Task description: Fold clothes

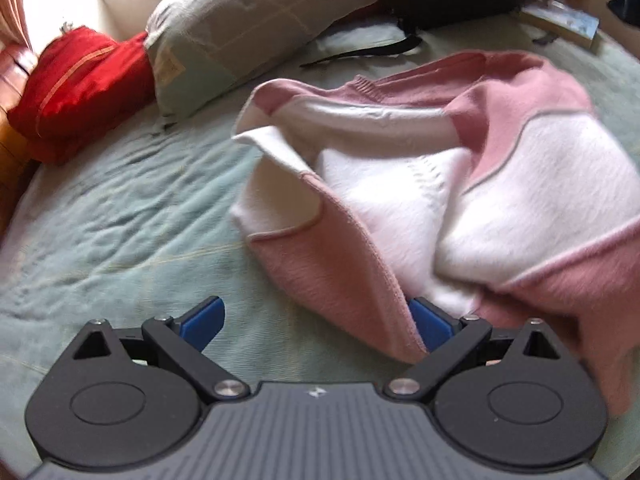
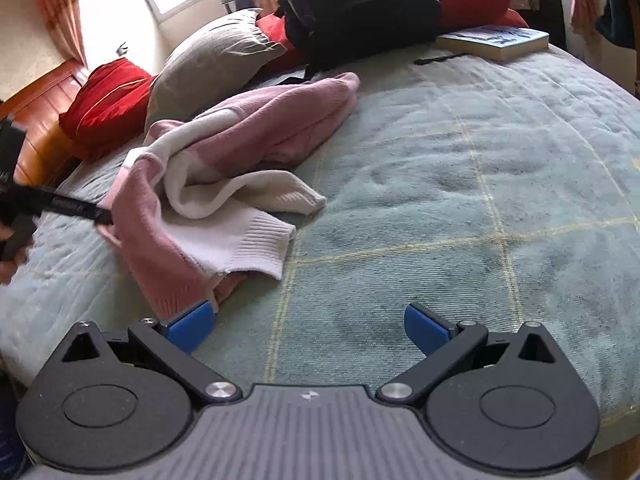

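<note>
Lying crumpled on the bed point(image 2: 460, 184), the sweater point(image 1: 460, 184) drapes over the left hand-held gripper point(image 1: 316, 322), whose jaws gape wide. Right hand-held gripper point(image 2: 310, 328) is wide too, holding nothing, its left pad point(image 2: 192, 330) just beside the hem.

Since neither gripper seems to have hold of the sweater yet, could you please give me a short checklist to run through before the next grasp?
1. Left gripper open: ok, jaws spread wide.
2. Fabric between the left fingers: ok, a pink fold of the sweater hangs into the gap, not yet clamped.
3. Right gripper open: ok.
4. Fabric between the right fingers: not ok, only the blanket lies there; the pink hem touches just its left finger.
5. Sweater laid flat: not ok, crumpled, white cuff bunched.
6. Space on its right side: ok; book and backpack lie far back.
</note>
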Action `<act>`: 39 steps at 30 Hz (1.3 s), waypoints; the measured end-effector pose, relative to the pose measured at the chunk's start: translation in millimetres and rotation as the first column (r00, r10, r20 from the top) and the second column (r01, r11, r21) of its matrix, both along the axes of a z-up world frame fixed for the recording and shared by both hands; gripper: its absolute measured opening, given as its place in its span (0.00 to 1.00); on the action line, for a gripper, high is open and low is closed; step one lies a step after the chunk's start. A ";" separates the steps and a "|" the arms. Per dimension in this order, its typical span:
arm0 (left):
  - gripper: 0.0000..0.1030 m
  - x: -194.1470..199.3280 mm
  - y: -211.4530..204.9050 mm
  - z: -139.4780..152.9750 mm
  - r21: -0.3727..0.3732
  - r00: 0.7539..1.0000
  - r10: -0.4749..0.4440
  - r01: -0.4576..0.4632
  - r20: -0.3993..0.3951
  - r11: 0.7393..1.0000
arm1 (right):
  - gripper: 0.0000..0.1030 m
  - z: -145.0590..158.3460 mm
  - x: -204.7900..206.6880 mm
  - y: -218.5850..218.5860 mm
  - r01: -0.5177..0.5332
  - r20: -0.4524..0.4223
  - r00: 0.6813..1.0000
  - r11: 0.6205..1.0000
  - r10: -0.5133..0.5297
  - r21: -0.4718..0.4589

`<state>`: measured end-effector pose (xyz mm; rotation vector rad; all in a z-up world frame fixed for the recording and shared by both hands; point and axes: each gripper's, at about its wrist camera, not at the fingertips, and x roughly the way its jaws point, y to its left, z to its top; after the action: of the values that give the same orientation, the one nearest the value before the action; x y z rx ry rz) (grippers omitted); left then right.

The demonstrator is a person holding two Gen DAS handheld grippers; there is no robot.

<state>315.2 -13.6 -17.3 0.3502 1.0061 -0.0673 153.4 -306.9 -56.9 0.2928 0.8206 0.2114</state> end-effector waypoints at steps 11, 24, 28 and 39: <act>0.96 3.2 9.6 -22.7 0.064 0.998 0.064 -0.065 0.005 0.996 | 1.00 -0.3 -2.7 5.7 -0.014 -0.001 1.000 1.000 0.014 -0.014; 0.96 6.4 66.5 -8.5 0.175 0.981 0.158 -0.176 0.112 0.969 | 1.00 -5.8 3.0 14.4 -0.010 -0.016 1.000 1.000 0.010 -0.021; 0.96 13.5 88.2 -6.4 0.192 0.970 0.199 -0.224 0.142 0.955 | 1.00 -6.7 6.2 15.5 0.004 -0.022 1.000 1.000 -0.004 -0.028; 0.96 56.3 165.1 -10.5 0.253 0.929 0.312 -0.357 0.201 0.899 | 1.00 -12.3 21.5 30.7 0.005 -0.055 0.998 0.997 -0.009 -0.072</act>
<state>371.5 151.4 -27.8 0.4339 0.9081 0.4188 174.9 -276.2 -69.2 0.2346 0.8799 0.1679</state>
